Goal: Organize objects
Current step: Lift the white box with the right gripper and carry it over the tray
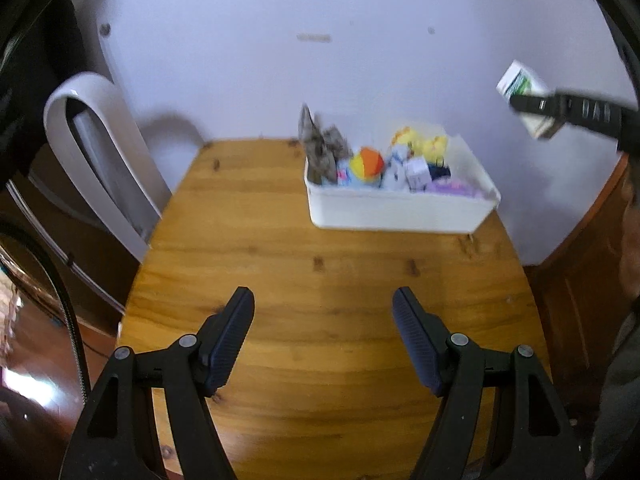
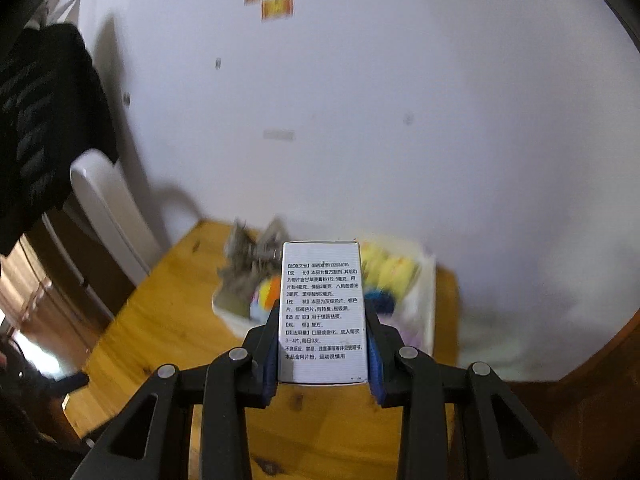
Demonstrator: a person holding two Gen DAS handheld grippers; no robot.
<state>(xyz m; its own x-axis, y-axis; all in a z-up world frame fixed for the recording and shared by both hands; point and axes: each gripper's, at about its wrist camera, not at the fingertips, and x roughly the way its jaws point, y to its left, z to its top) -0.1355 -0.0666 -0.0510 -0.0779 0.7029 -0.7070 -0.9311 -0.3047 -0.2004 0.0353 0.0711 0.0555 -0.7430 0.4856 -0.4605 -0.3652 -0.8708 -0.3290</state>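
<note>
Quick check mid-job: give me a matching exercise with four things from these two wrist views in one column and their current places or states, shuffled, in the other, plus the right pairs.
Things
1. small white cardboard box with printed black text
2. left tool
3. white rectangular plastic bin
4. orange and yellow ball

Places or states
A. standing on the wooden table near the wall, filled with assorted items
B. open, nothing between its pads, above bare wood
C. clamped in the right tool, held up in the air
D. lying inside the bin among the other items

Pairs: 1-C, 2-B, 3-A, 4-D
</note>
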